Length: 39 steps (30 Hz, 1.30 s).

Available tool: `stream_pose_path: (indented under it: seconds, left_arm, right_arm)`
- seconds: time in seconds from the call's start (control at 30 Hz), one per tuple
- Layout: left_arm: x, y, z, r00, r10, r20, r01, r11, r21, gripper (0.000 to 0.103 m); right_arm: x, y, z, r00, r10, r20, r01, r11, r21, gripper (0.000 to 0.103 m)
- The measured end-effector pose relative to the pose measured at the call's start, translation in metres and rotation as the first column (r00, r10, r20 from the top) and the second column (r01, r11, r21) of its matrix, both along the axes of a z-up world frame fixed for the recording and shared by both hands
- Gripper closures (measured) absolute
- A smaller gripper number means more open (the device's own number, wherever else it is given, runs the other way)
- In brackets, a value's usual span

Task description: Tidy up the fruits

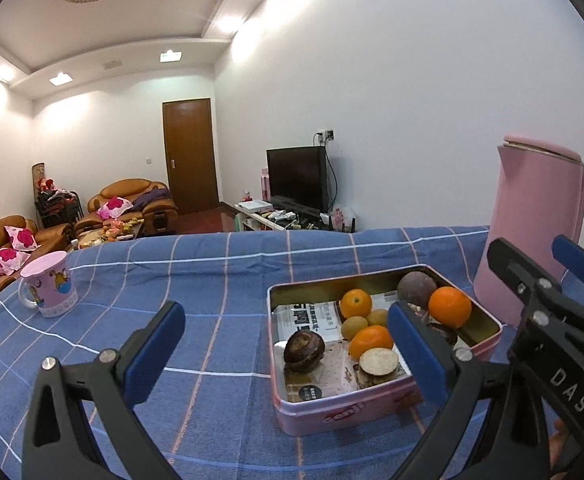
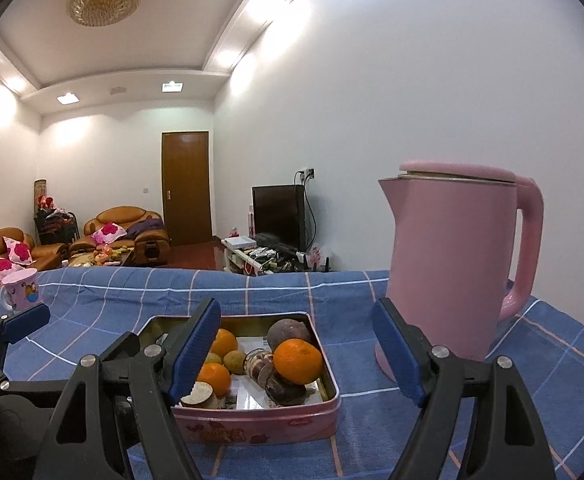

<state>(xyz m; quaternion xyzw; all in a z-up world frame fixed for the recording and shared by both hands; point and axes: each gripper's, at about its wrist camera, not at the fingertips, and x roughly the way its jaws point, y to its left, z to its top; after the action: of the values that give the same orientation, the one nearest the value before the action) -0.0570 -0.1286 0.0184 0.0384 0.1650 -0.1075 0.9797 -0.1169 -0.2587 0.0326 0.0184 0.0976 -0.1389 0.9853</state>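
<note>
A pink tin box [image 1: 388, 408] sits on the blue checked tablecloth and holds fruit: three oranges [image 1: 449, 306], small green-brown fruits [image 1: 354, 327], dark round fruits [image 1: 304, 350] and a cut one [image 1: 378, 363]. The box also shows in the right wrist view [image 2: 260, 426] with an orange [image 2: 298, 361] on top. My left gripper [image 1: 288, 350] is open and empty, hovering just before the box's left part. My right gripper [image 2: 304, 354] is open and empty, hovering over the box's near right side; it shows at the right in the left wrist view [image 1: 532, 272].
A pink kettle [image 2: 452, 264] stands right of the box, close to my right gripper's right finger. A pink mug [image 1: 50, 286] stands at the table's far left. The blue tablecloth [image 1: 212, 280] covers the table; a living room lies beyond its far edge.
</note>
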Motion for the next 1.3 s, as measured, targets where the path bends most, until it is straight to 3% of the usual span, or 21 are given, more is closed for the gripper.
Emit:
stream_pose_path:
  seconds: [1.3]
  left_arm:
    - [0.0049,0.0033,-0.0015,1.000,0.030,-0.011,-0.030,1.000,0.002,0.000]
  right_arm:
    - [-0.0040,-0.0022,0.0004,0.999,-0.038,-0.002,0.038,0.999,0.023,0.023]
